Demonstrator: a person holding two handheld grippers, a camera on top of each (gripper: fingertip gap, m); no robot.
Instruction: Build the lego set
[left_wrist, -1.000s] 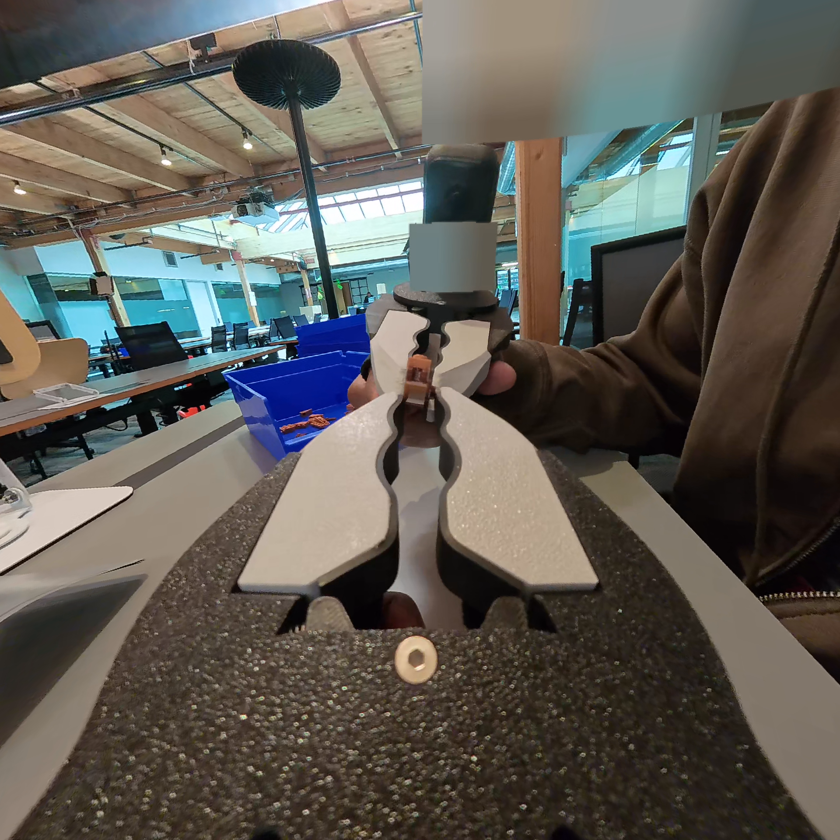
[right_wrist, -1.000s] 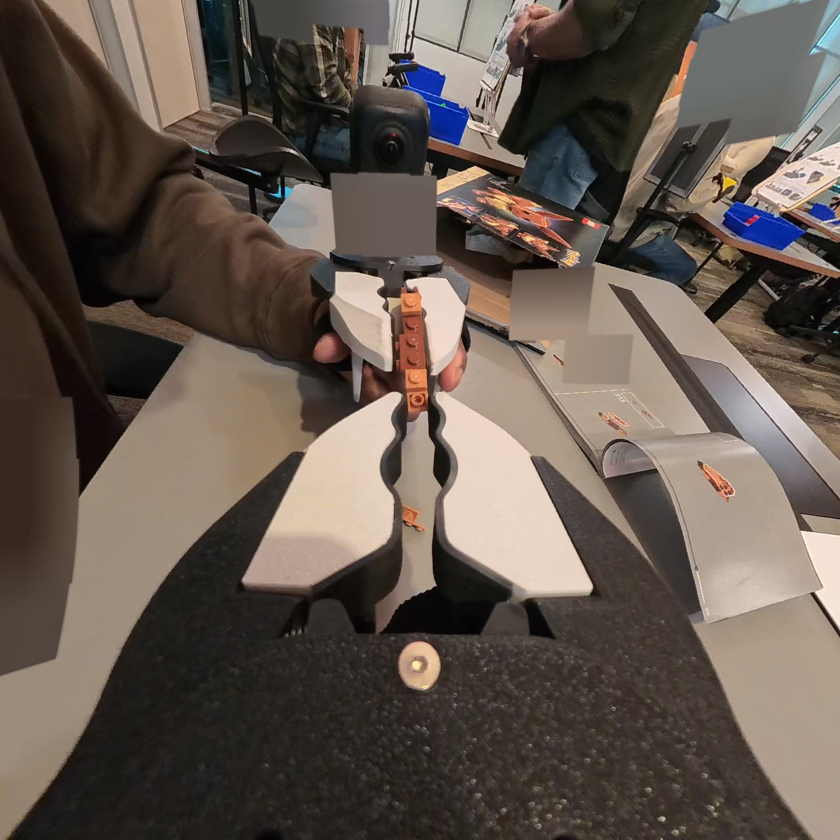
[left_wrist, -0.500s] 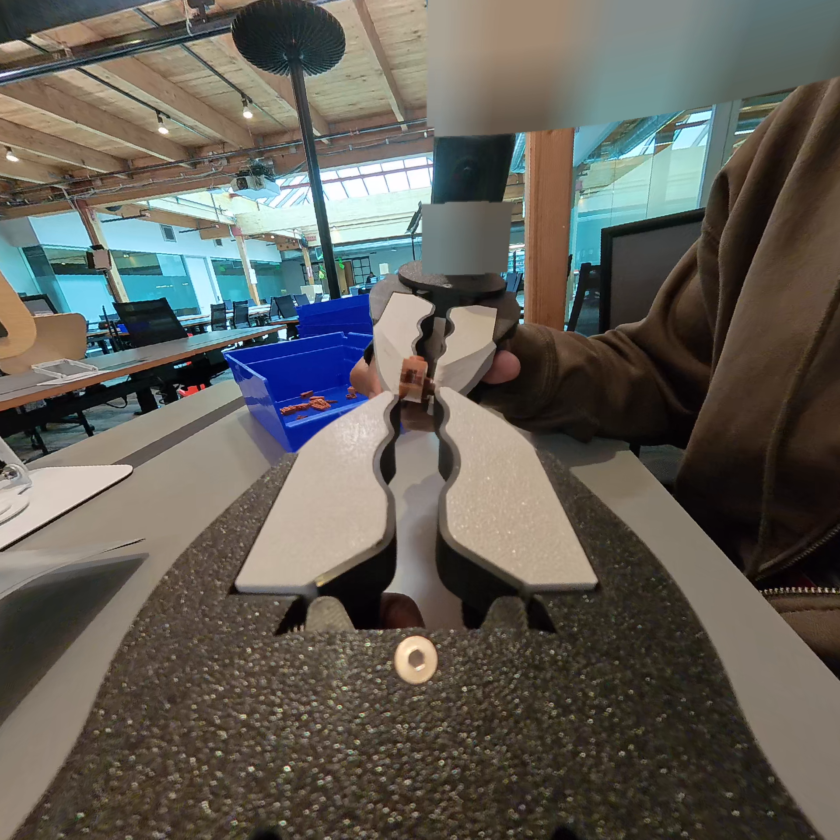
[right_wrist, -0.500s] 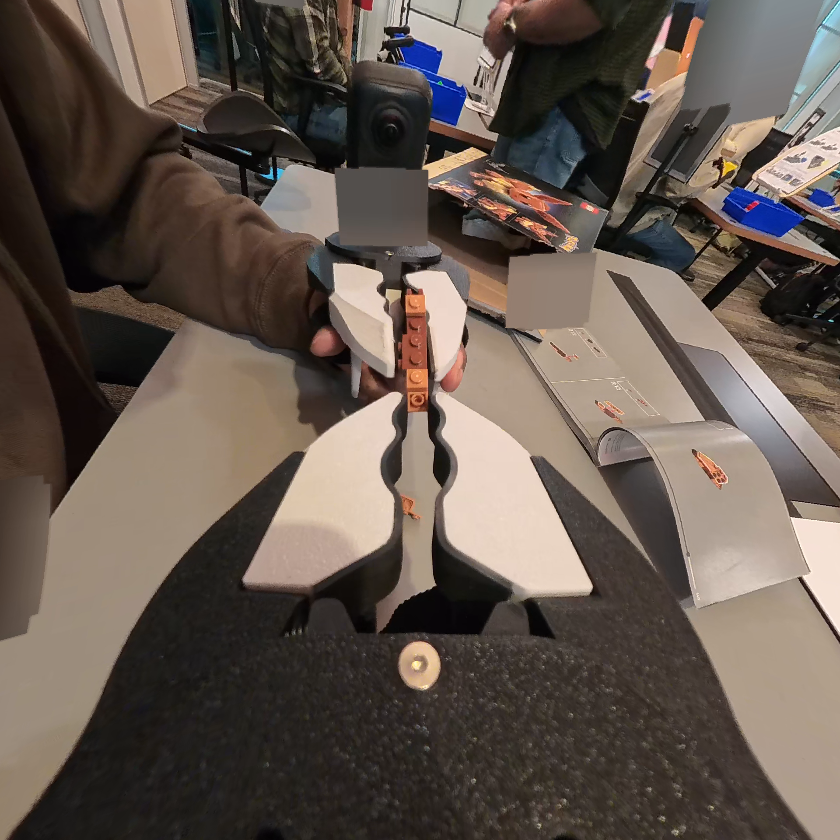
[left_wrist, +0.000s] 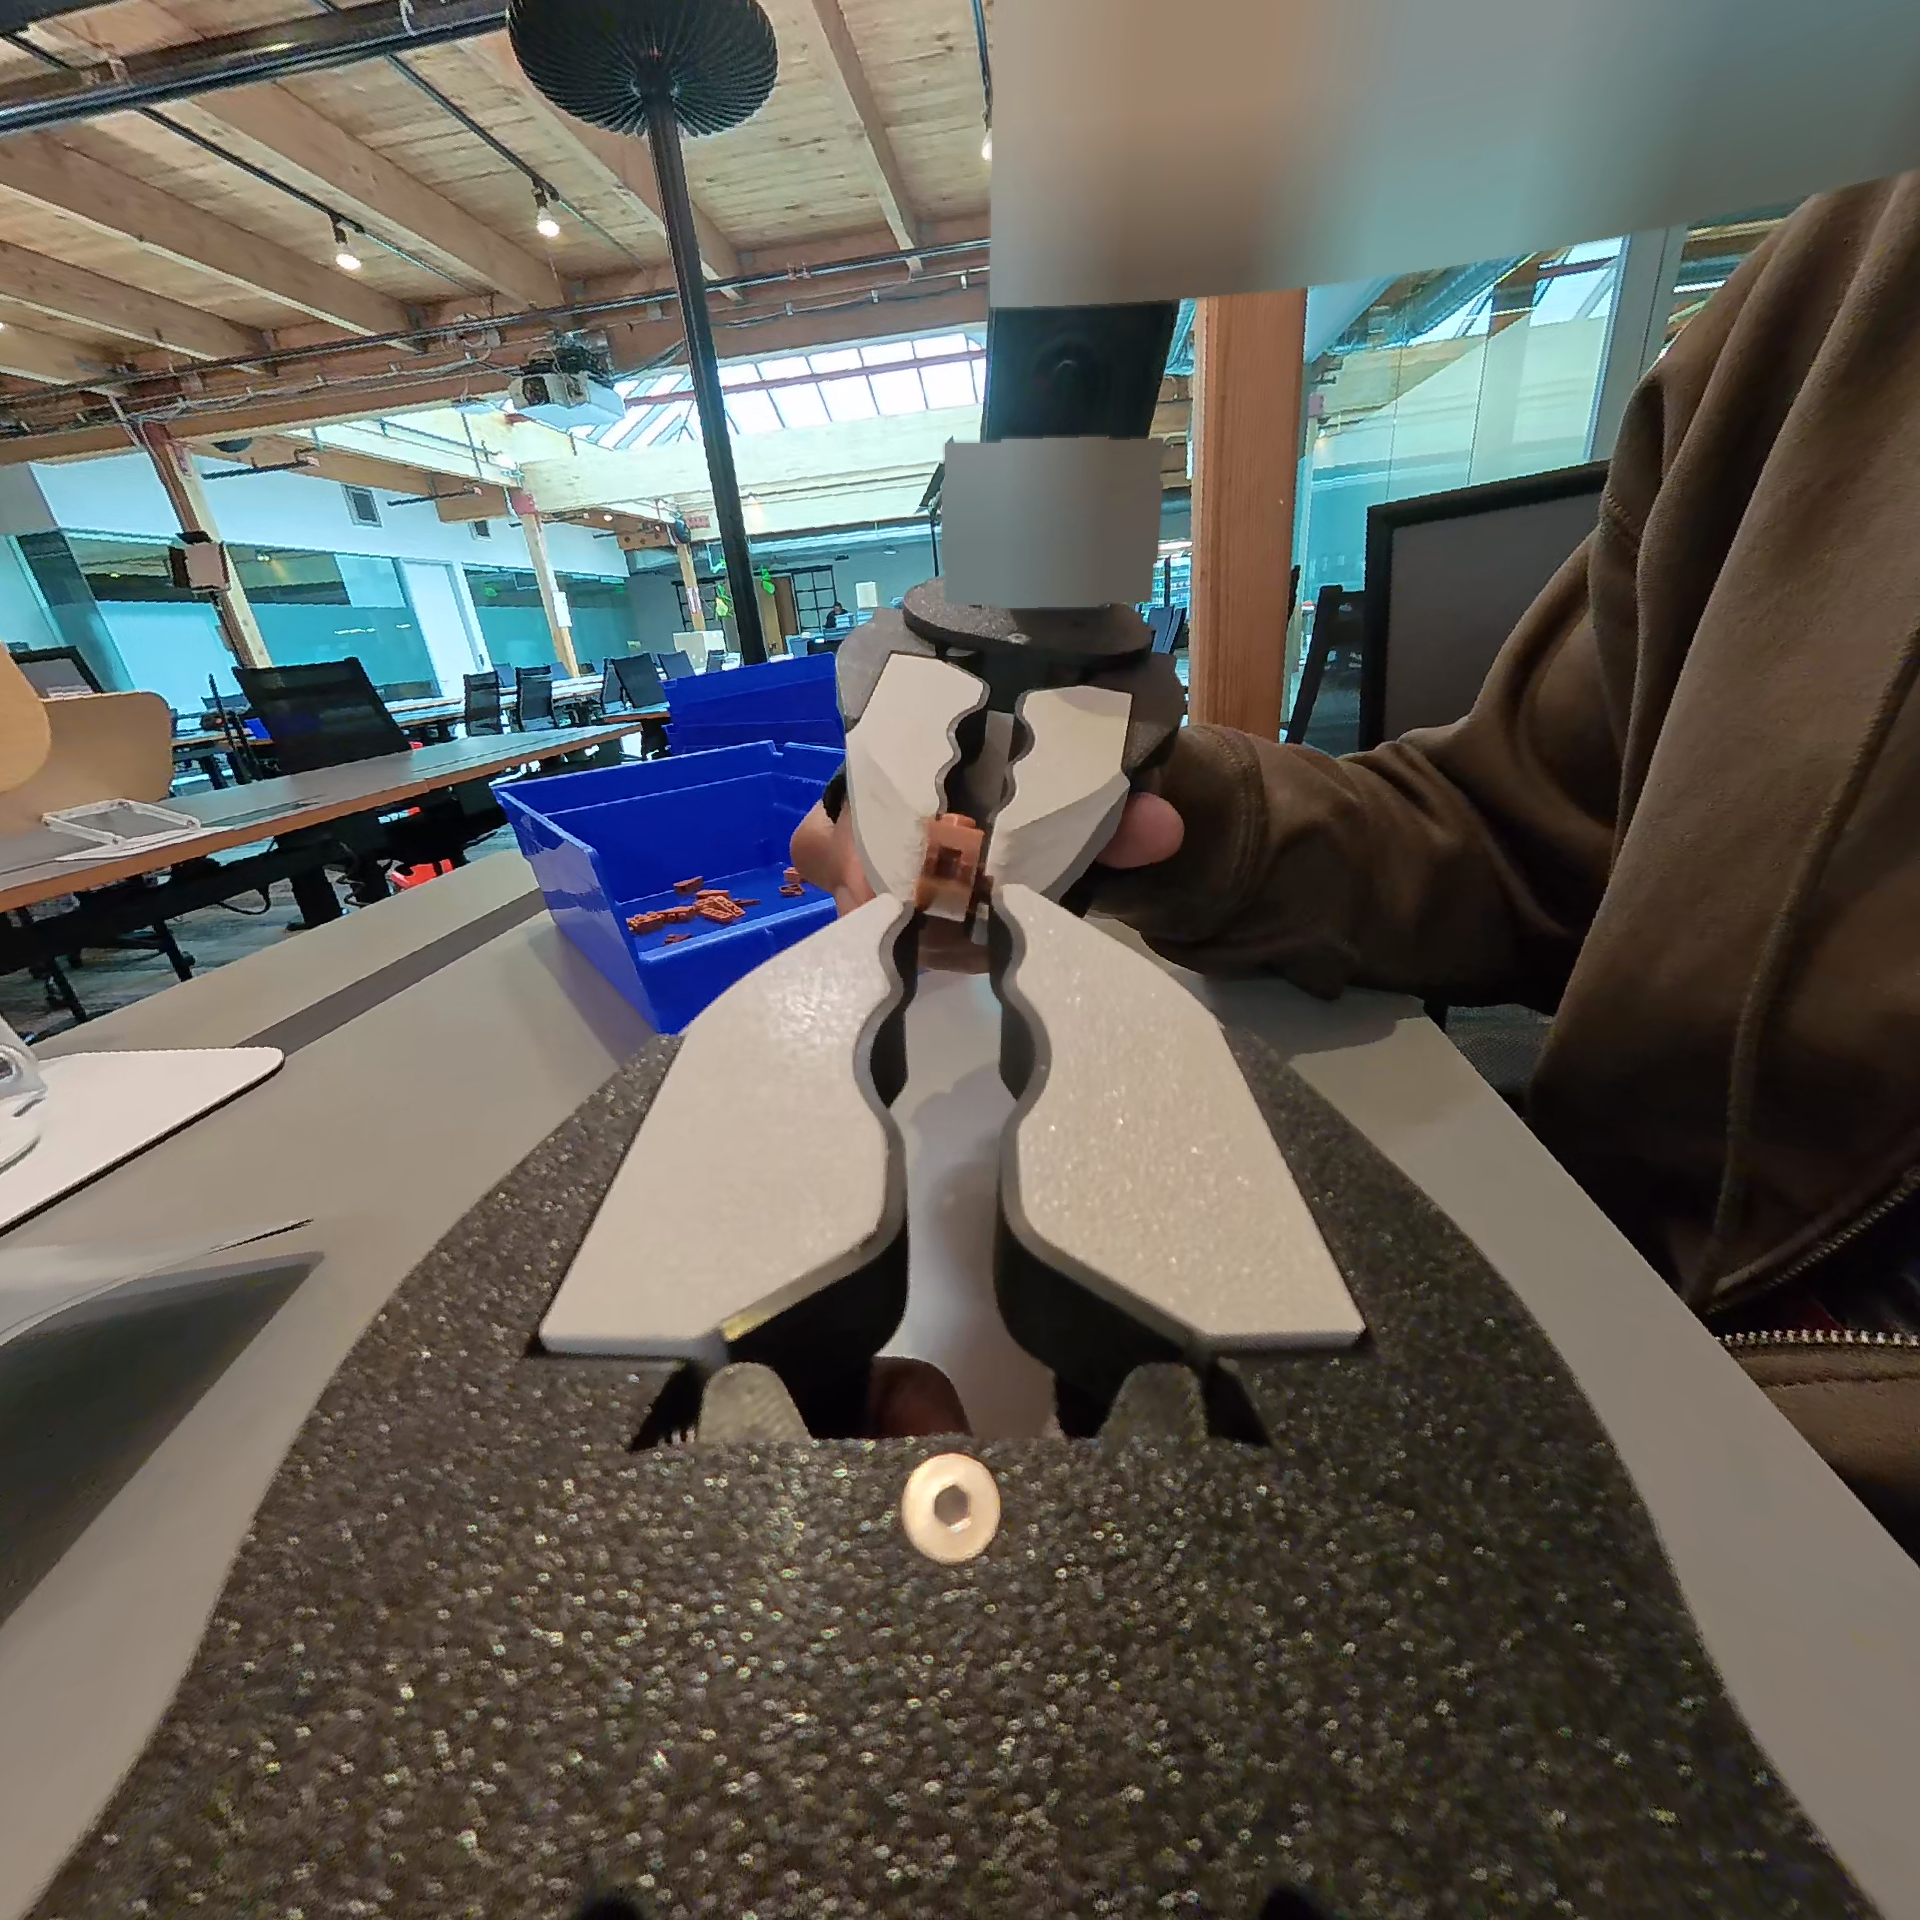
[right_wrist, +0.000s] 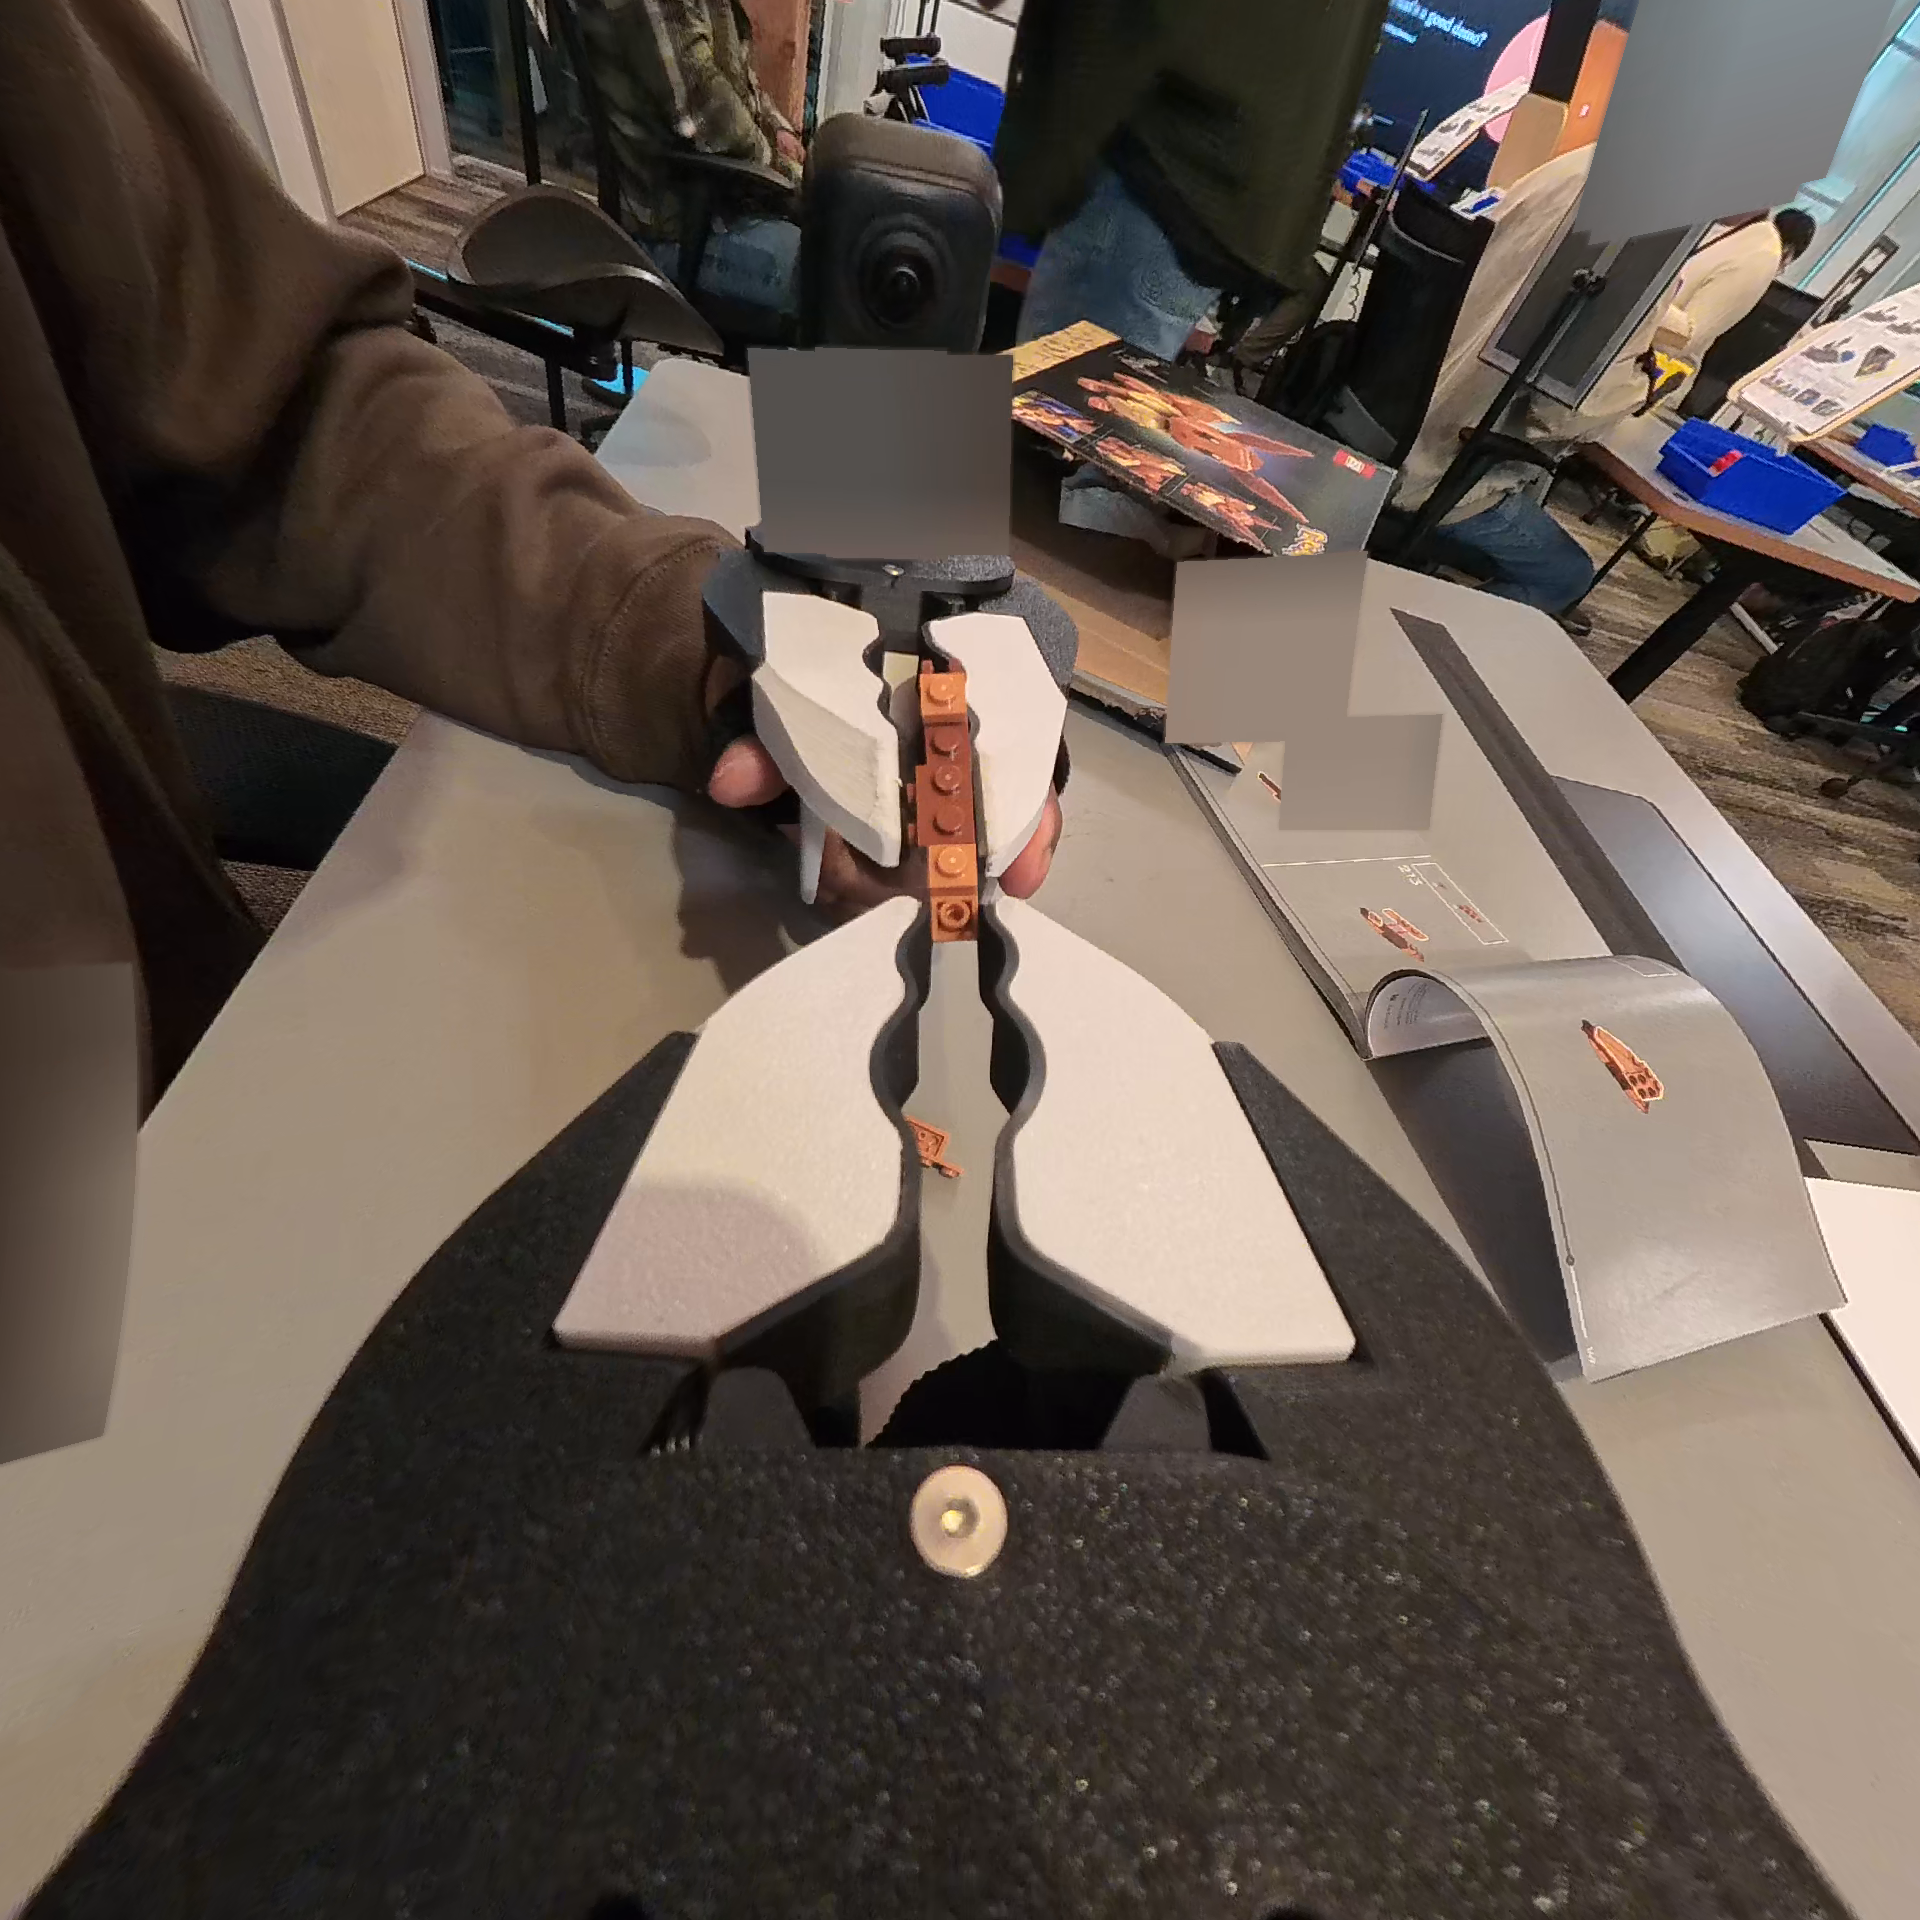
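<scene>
- Lego strip (right_wrist: 948, 800), brown and orange studded plates in 1 row, is held above the grey table (right_wrist: 436, 987), tip to tip between the 2 grippers.
- Left gripper (right_wrist: 940, 862) pinches the strip lengthwise.
- Right gripper (right_wrist: 951, 920) nips its near orange end.
- Blue bin (left_wrist: 665, 831) holds loose brown pieces.

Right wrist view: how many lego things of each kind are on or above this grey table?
Lego strip: 1
Loose lego piece: 1
Instruction booklet: 1
Lego set box: 1
Total: 4
</scene>
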